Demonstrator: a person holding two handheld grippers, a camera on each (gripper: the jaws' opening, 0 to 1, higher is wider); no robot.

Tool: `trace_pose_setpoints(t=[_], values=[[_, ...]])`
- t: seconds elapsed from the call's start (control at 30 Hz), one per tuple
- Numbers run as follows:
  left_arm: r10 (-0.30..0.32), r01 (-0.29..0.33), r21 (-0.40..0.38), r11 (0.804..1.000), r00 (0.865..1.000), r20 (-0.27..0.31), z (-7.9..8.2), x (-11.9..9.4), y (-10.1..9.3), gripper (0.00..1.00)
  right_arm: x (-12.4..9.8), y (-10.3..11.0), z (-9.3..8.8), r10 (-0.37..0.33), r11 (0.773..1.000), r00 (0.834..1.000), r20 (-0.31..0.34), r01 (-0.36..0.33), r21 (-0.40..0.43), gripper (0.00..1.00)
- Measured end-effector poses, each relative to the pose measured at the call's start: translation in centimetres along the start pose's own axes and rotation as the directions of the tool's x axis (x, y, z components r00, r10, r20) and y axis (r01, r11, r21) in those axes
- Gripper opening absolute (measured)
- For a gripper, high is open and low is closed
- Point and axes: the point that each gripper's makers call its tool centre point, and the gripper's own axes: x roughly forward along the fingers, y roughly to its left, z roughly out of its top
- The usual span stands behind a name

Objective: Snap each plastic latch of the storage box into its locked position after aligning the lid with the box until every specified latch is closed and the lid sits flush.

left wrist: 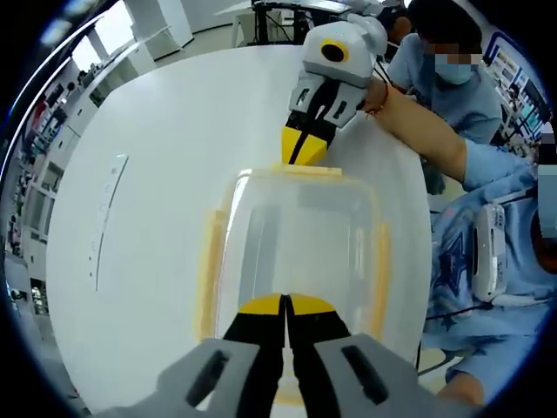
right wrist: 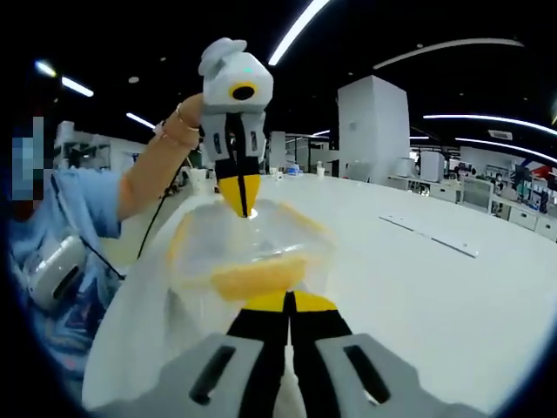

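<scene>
A clear plastic storage box (left wrist: 296, 252) with its lid on stands on the white table (left wrist: 174, 131). Yellow latches run along its left side (left wrist: 207, 261), its right side (left wrist: 381, 261) and its far edge (left wrist: 306, 171). My left gripper (left wrist: 285, 301) is shut, with its tips resting on the lid's near edge. My right gripper (left wrist: 301, 157) comes in from the far side, shut, with its tips down on the far latch. In the right gripper view, the right gripper (right wrist: 287, 298) is at the near yellow latch (right wrist: 257, 277) of the box (right wrist: 252, 239). The left gripper (right wrist: 239, 205) touches the far rim.
A person in blue clothes (left wrist: 452, 96) sits at the table's right edge, one forearm (left wrist: 418, 126) over the table. A white device (left wrist: 487, 252) lies on their lap. A thin white strip (left wrist: 104, 213) lies on the table to the left of the box.
</scene>
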Motion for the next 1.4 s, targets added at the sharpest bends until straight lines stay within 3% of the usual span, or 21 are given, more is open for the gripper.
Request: trace_pose_setpoints(t=[0.33, 0.63, 0.9, 1.17, 1.4], values=[[-0.014, 0.015, -0.034, 0.999, 1.0, 0.011, 0.07, 0.07, -0.01, 0.0, 0.01, 0.19, 0.06, 0.024, 1.0, 0.999, 0.045, -0.023, -0.021, 0.0], [0.004, -0.004, -0.007, 1.0, 1.0, -0.009, 0.13, 0.22, -0.09, 0.0, 0.02, -0.02, 0.11, 0.04, 0.999, 0.996, 0.084, -0.04, -0.009, 0.0], [0.0, 0.0, -0.006, 1.0, 1.0, -0.018, 0.24, 0.27, 0.11, 0.0, 0.07, -0.2, 0.13, 0.041, 0.999, 0.996, 0.085, -0.041, 0.003, 0.0], [-0.008, 0.008, -0.02, 1.0, 1.0, 0.008, 0.31, 0.29, 0.23, 0.0, 0.07, -0.2, 0.07, 0.034, 0.999, 0.996, 0.079, -0.034, -0.004, 0.0], [0.005, -0.005, -0.012, 1.0, 1.0, -0.014, 0.4, 0.36, 0.17, 0.0, 0.08, -0.06, 0.06, 0.025, 1.0, 0.997, 0.067, -0.024, -0.013, 0.0]])
